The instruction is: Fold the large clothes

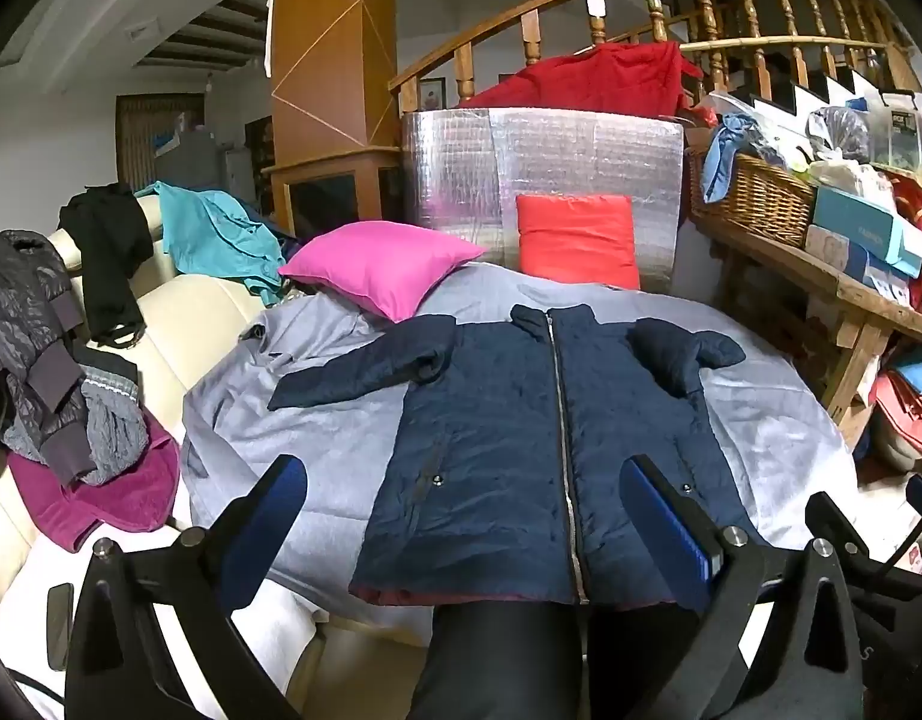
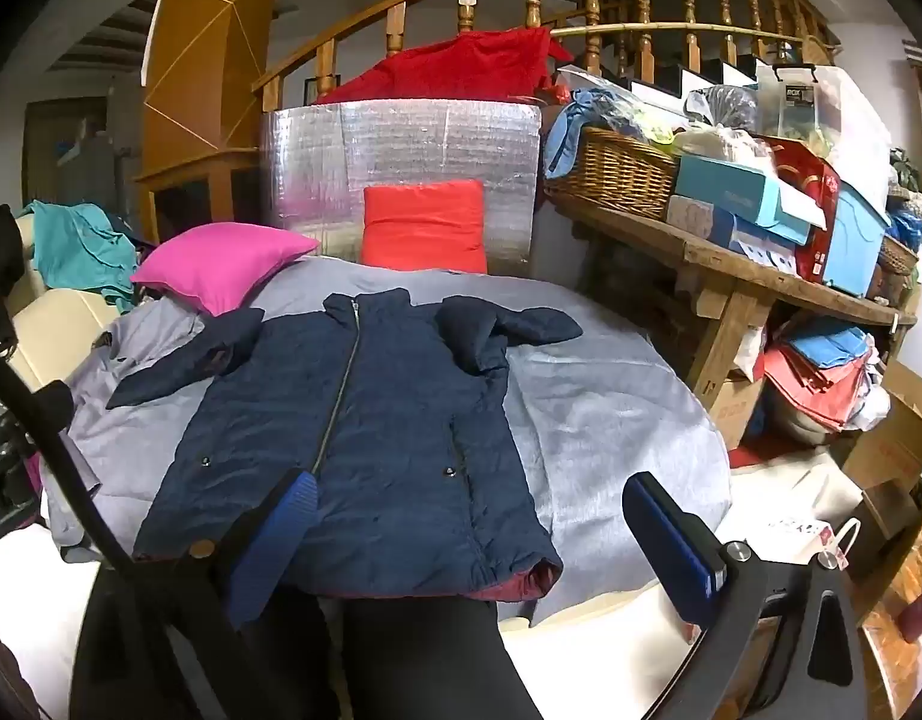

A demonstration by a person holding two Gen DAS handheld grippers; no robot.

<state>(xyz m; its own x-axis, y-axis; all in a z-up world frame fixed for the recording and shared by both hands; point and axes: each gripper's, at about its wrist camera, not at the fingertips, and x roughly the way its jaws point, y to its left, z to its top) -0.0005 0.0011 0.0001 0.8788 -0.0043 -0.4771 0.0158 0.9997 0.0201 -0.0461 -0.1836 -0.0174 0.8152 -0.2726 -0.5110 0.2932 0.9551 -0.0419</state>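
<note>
Heaped at far left on the cream sofa [image 1: 191,312]: a black quilted jacket [image 1: 17,312], a magenta towel [image 1: 119,492], a teal garment [image 1: 215,234]. Propped next along, a pink square cushion [image 1: 383,270] and an orange-red square cushion [image 1: 574,240] against a silver foil-faced panel [image 1: 538,156]. Spread flat in the middle on the pale grey bed cover [image 1: 317,474], front up and zipped: the navy quilted zip-front jacket [image 1: 490,444], its left-hand sleeve angled out, its other sleeve bunched at the shoulder, hem nearest the cameras. Held above that hem, apart from the cloth, left tongs [image 1: 461,516] spread wide and empty; right tongs [image 2: 472,534] likewise gaping, gripping nothing. Stacked at far right on the rough wooden worktop [image 2: 730,276]: a woven wicker basket [image 2: 610,174] and light blue cardboard boxes [image 2: 742,192].
</note>
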